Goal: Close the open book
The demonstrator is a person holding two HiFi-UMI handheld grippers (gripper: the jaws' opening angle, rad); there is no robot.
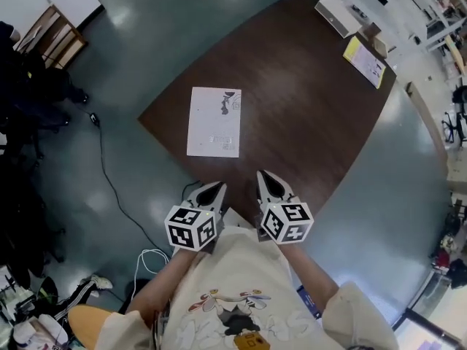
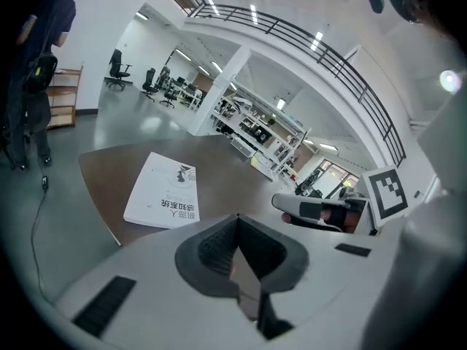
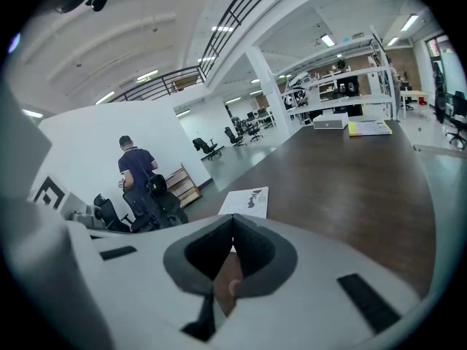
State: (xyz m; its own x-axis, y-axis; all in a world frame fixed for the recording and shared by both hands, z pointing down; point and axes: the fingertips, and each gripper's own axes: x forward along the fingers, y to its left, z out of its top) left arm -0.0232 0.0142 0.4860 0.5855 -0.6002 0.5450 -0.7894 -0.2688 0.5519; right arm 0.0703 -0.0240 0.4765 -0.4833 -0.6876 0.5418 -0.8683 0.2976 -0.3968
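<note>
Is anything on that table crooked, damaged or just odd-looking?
Nothing stands out. The book lies closed and flat on the table; the left gripper and right gripper are shut, empty and clear of it.

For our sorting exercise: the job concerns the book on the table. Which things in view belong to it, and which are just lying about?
Job: book, left hand-held gripper, right hand-held gripper, table.
Lying about: yellow paper, pale box, cable on the floor.

Empty claw [image 3: 233,219], jaws together; closed book [image 3: 246,202] on table [image 3: 343,173] beyond.
</note>
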